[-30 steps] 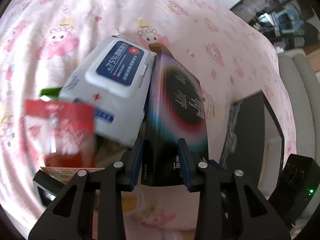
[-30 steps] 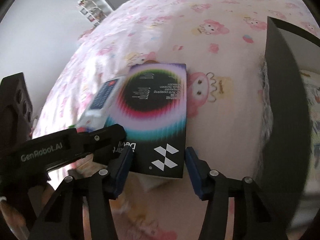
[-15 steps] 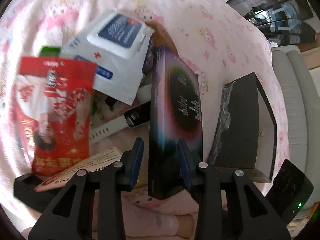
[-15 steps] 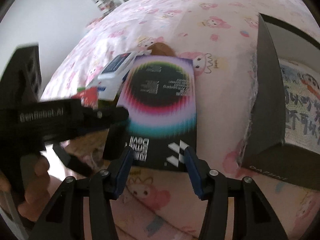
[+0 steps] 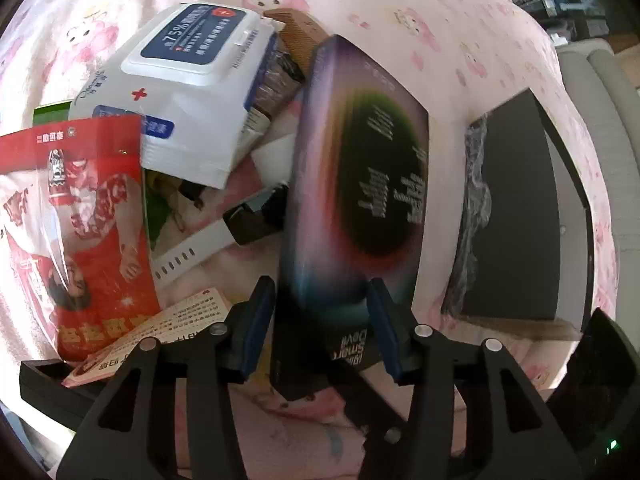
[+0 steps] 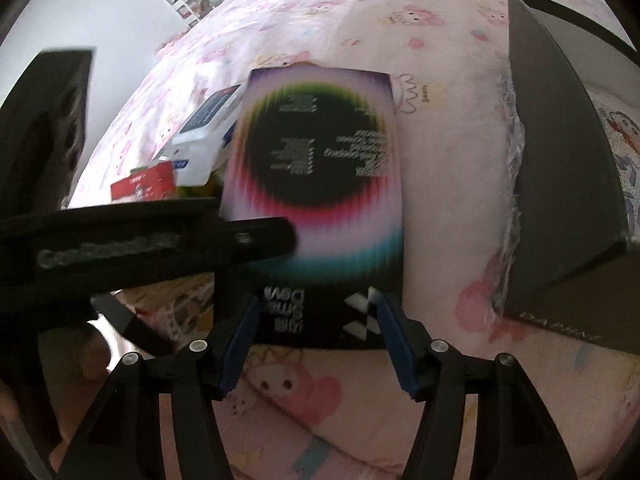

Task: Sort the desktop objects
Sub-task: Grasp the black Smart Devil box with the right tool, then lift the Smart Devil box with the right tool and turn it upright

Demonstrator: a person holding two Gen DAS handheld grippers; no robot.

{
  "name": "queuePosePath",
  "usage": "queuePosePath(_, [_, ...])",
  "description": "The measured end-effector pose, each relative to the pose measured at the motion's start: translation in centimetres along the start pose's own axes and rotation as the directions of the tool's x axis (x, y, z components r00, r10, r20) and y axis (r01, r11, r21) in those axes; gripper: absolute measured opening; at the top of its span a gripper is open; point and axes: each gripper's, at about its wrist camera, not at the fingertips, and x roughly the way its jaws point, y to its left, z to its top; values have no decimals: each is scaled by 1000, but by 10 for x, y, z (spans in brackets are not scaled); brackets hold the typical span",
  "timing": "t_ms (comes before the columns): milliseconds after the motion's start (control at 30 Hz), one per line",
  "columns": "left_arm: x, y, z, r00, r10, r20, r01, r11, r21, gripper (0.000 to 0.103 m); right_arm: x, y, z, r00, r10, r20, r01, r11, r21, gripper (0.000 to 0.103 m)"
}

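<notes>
Both grippers pointed steeply down at the pink cartoon-print sheet (image 5: 460, 12), and the flat black box with the rainbow ring (image 5: 356, 184) serves as the landmark.

The left gripper (image 5: 322, 320) straddled the near end of that box. Its jaws were opening: the left pad stood clear of the box's edge with sheet showing between them, while the right pad lay against or just beside the other edge. The box leaned tilted, its far end raised.

The right gripper (image 6: 318, 336) sat at the same near end, seen face-on; its jaws were also opening, set about as wide as the box, whose bottom corners lay between the pads. Whether they pressed on it could not be told.

Left of the box lay a wet-wipes pack (image 5: 192, 84), a red snack bag (image 5: 80, 220) and a white watch strap (image 5: 188, 252). Right of the box stood the open dark storage box (image 5: 520, 216), near but apart. A brown comb (image 5: 296, 36) lay past the box's far left corner.
</notes>
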Motion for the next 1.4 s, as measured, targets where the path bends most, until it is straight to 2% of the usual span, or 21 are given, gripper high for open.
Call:
queuePosePath(33, [-3,2,-2,1000,-5,14,5,1000,4,45,-2,2,-2,1000,3,3,-3,1000,-8,59])
queuePosePath(67, [-6,5,-2,1000,-11,27,11,1000,6,38,-4,5,-3,1000,5,6,-5,1000,-15,59])
queuePosePath(167, [-17,8,-4,995,-81,54,81,997,0,29,-12,7,-6,999,34,16,-34,999,-12,61])
queuePosePath(300, [-24,1,-7,985,-161,65,159,987,32,24,-22,9,-2,999,26,34,-25,999,-29,64])
queuePosePath(400, [-27,-11,-9,971,-234,56,229,970,79,22,-21,17,0,999,-24,27,26,997,-66,65])
queuePosePath(600, [-20,-12,-8,959,-283,13,281,958,62,22,-13,13,4,995,-72,64,75,996,-47,66])
queuePosePath(633, [-20,-12,-8,955,-298,8,297,953,59,22,-9,10,4,995,-85,61,87,995,-39,61])
queuePosePath(700, [-19,-14,-9,949,-316,-2,315,947,55,22,-4,9,5,994,-90,57,91,995,-27,59])
queuePosePath(767, [-24,-14,-9,944,-329,7,328,943,49,22,-4,9,3,993,-96,69,99,994,-38,49])
queuePosePath(800, [-27,-12,-9,942,-334,18,333,942,44,26,-6,12,1,990,-108,86,113,992,-56,46])
queuePosePath(867, [-37,-8,-9,946,-316,66,315,949,27,26,-12,16,-2,985,-125,120,135,988,-81,38])
queuePosePath(933, [-45,-2,-9,945,-307,111,308,951,6,25,-19,16,-4,982,-119,146,132,988,-83,35])
queuePosePath(1000, [-51,4,-9,941,-304,149,310,951,-20,25,-27,6,-5,986,-60,154,67,997,-43,32])
queuePosePath(1100, [-46,6,-8,945,-302,126,310,950,-46,25,-40,-15,-6,988,46,147,-53,998,39,29])
queuePosePath(1200, [-36,-8,-8,960,-268,86,269,963,-9,25,-52,-39,-19,964,225,140,-245,959,145,25])
queuePosePath(1233, [-33,-10,-10,966,-253,61,253,967,2,25,-54,-41,-21,959,245,142,-267,949,165,24])
queuePosePath(1300, [-26,-13,-15,975,-222,9,222,975,26,26,-59,-46,-33,964,226,144,-249,954,170,22])
queuePosePath(1400, [-19,-18,-23,979,-199,-51,203,977,69,27,-63,-48,-50,987,109,119,-124,984,126,18])
